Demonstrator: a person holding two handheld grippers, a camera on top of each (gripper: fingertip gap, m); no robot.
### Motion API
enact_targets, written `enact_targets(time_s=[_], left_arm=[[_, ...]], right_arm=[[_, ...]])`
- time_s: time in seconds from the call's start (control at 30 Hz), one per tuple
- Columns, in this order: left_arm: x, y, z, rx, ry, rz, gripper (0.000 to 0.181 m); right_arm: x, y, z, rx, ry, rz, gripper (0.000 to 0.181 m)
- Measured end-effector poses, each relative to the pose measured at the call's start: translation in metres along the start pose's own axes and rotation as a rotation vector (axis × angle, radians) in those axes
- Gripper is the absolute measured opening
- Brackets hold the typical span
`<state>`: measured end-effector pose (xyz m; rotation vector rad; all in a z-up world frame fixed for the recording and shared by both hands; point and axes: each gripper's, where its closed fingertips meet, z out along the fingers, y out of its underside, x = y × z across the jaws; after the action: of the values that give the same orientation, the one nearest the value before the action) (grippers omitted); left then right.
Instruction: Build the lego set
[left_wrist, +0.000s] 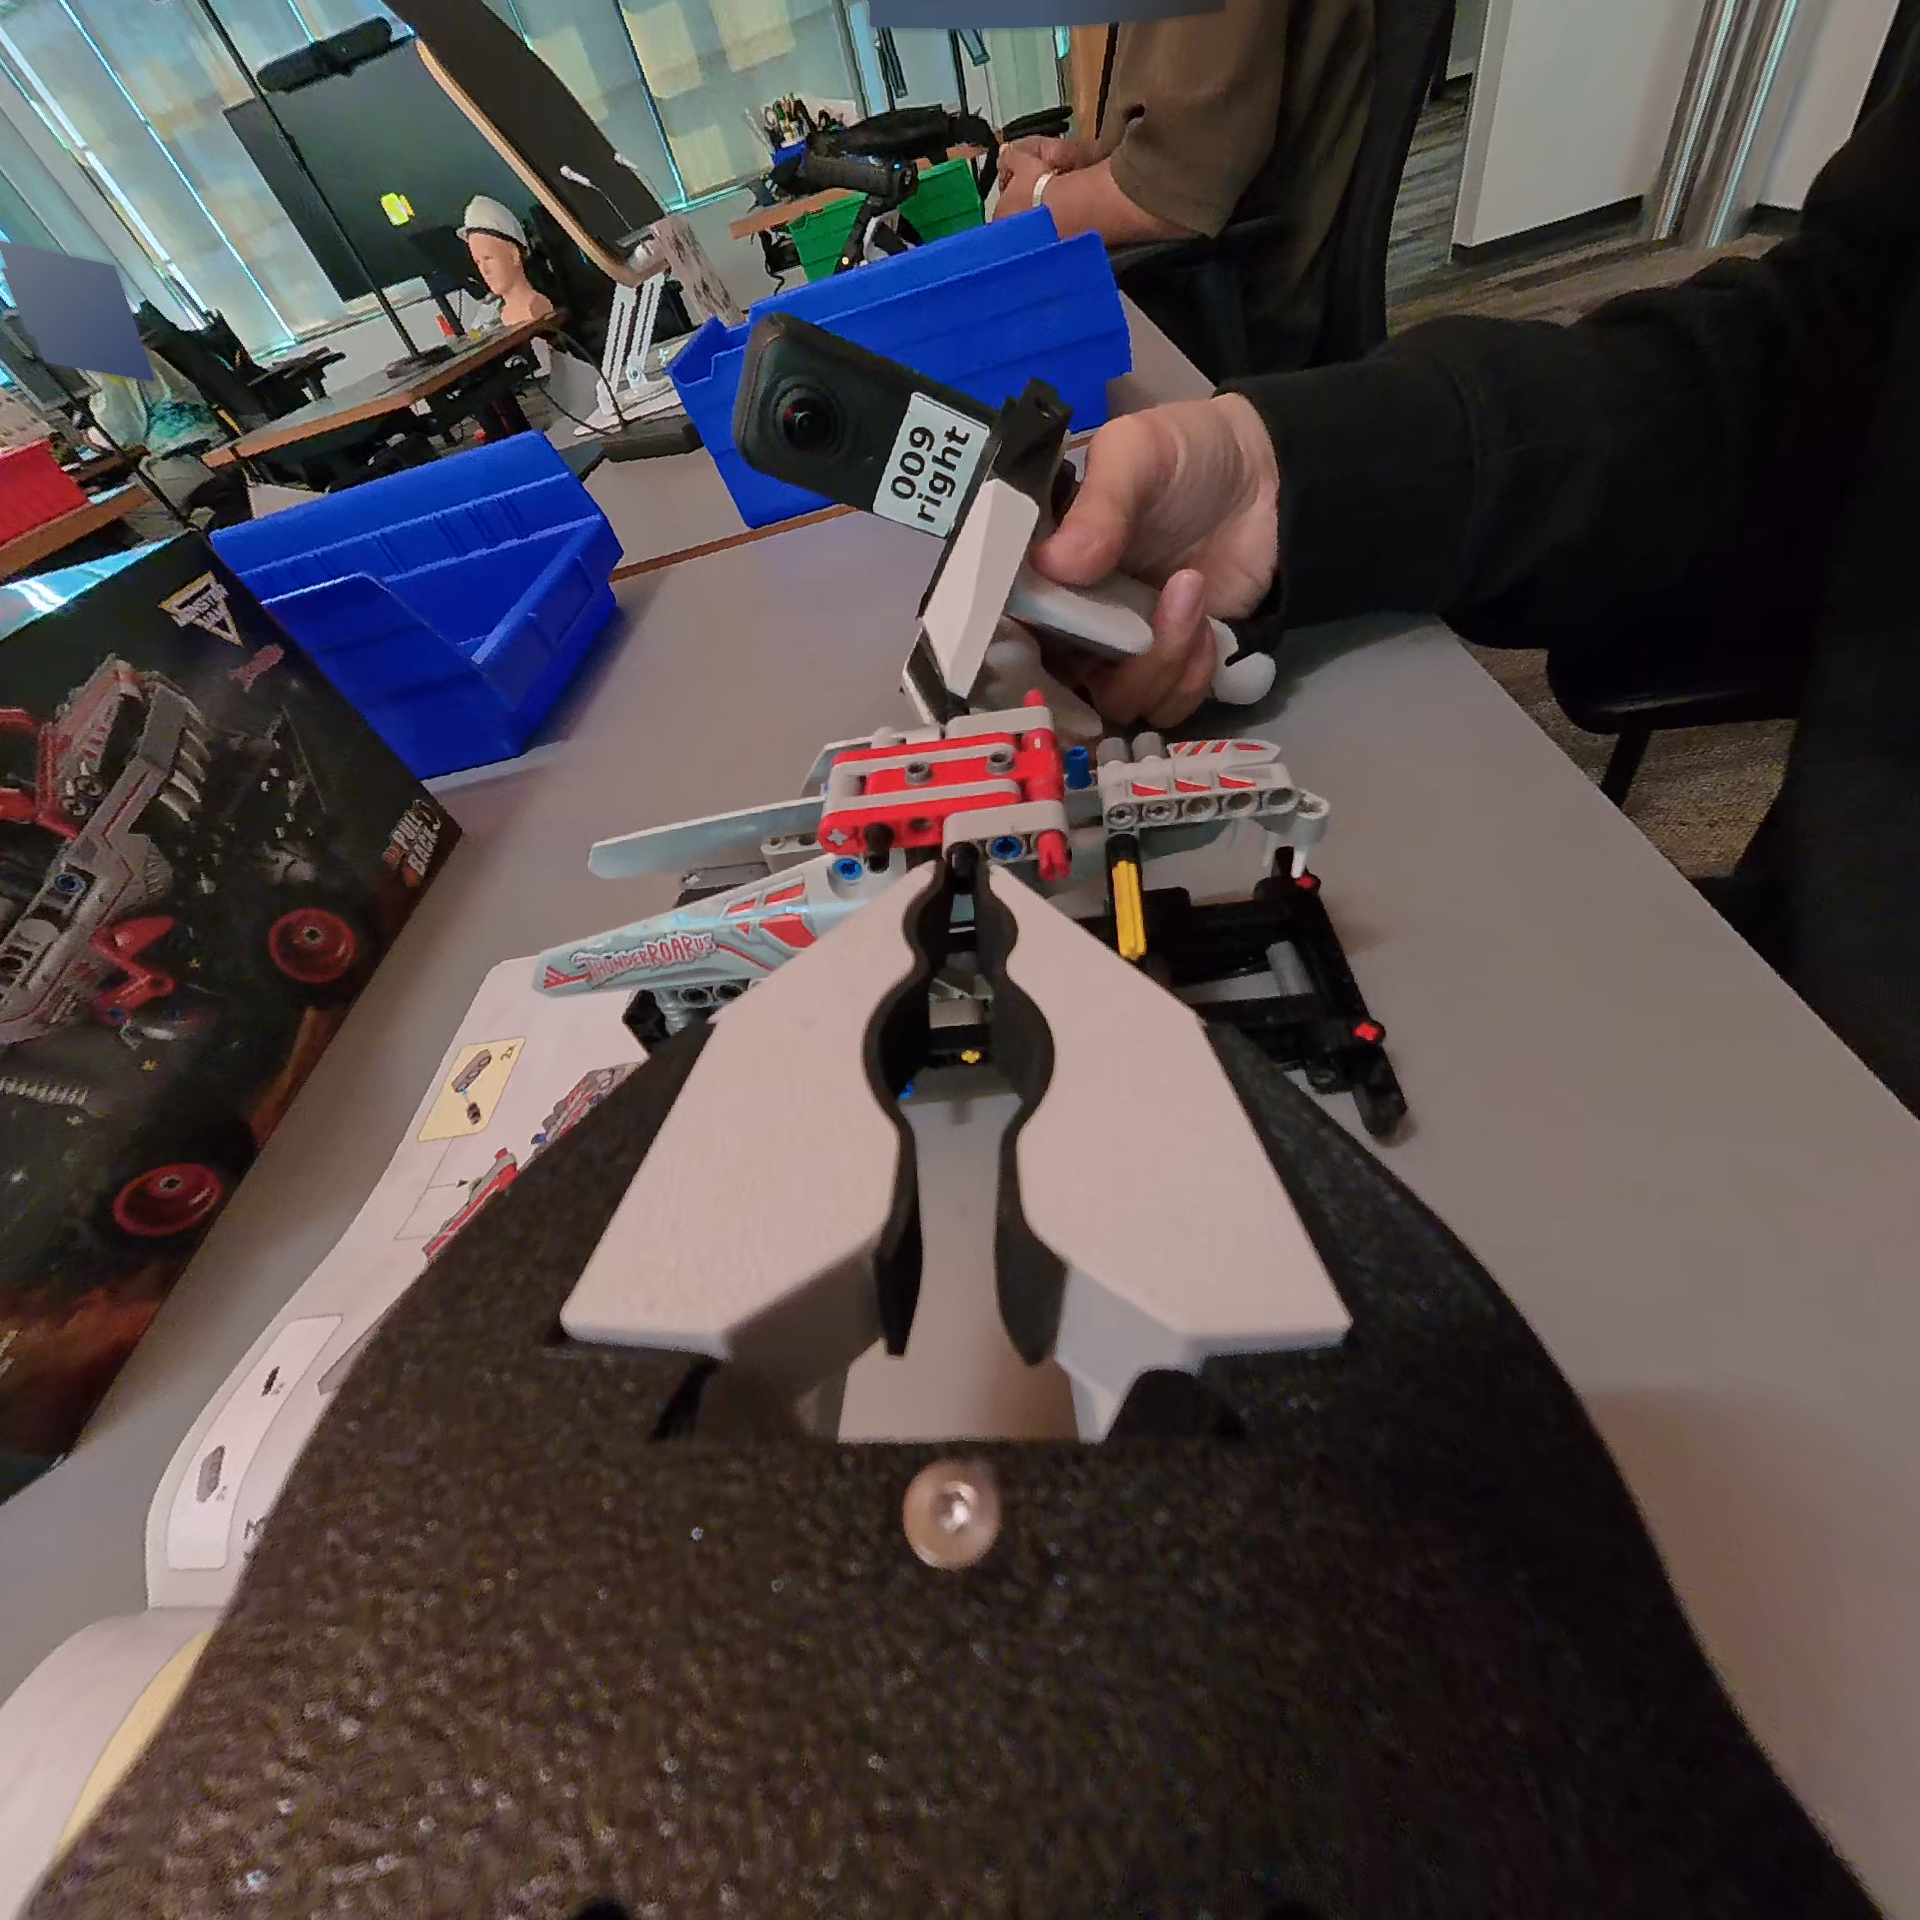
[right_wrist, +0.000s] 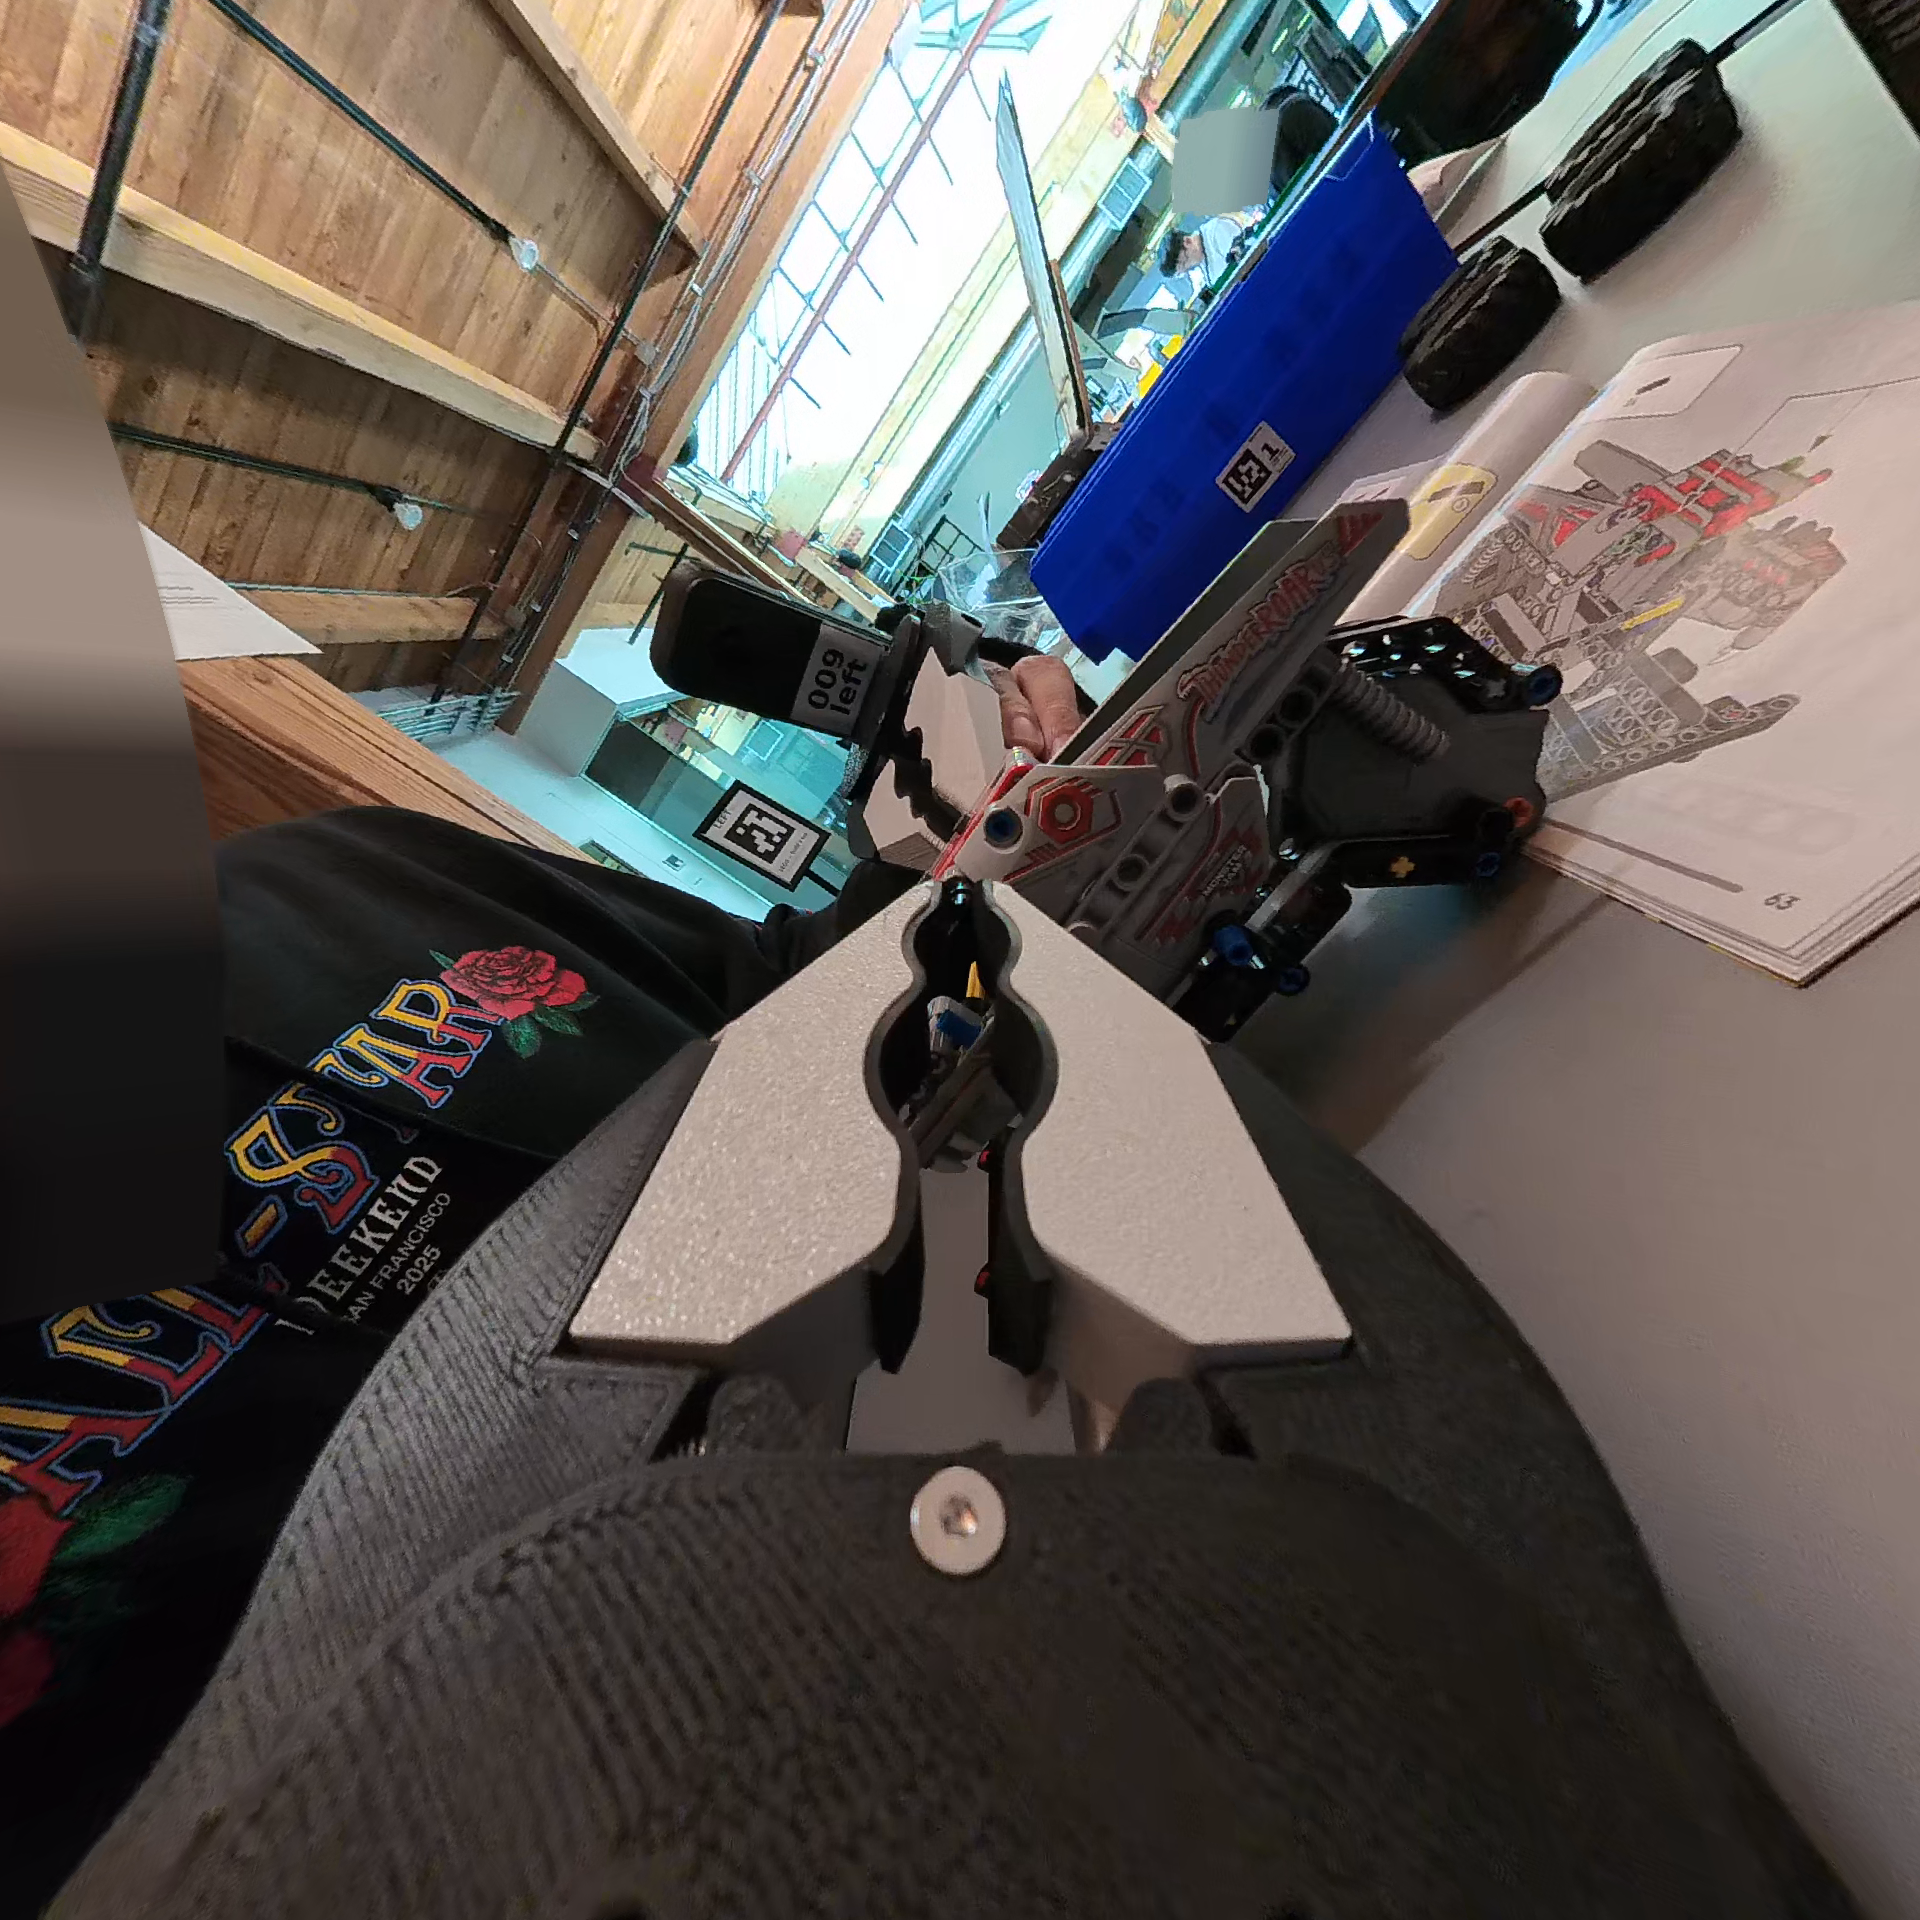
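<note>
We have both sets of jaws clenched on the half-built truck (left_wrist: 966, 821): left gripper (left_wrist: 961, 868) on a black pin, right gripper (right_wrist: 961, 894) on its frame. Uneven squeezing could pop panels loose or tip it off the counter (left_wrist: 1558, 1039).

Right tongs (right_wrist: 961, 896) seemingly pinch a black pin (right_wrist: 958, 891) beside the truck (right_wrist: 1226, 790).

My worktop (left_wrist: 1558, 1195) is a plain grey surface. On it lie the half-built lego model (left_wrist: 966, 821), the open instruction booklet (right_wrist: 1704, 644), the set's box (left_wrist: 156, 935) at the left, two blue bins (left_wrist: 436, 613) farther back, and three loose black tyres (right_wrist: 1642, 156) beyond the booklet.
</note>
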<state>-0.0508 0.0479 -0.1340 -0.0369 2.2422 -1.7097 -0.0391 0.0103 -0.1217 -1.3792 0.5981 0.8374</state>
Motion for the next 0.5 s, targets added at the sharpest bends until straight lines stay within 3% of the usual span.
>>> enact_targets(time_s=[0.33, 0.5], left_arm=[[-0.0002, 0.0004, -0.0002, -0.019, -0.012, 0.005, 0.001], [-0.0007, 0.0006, 0.0006, -0.045, -0.014, 0.017, 0.002]], right_arm=[[-0.0008, 0.0004, 0.0015, 0.006, 0.024, -0.061, 0.002], [-0.0014, 0.0004, 0.0022, -0.011, 0.078, -0.185, 0.003]])
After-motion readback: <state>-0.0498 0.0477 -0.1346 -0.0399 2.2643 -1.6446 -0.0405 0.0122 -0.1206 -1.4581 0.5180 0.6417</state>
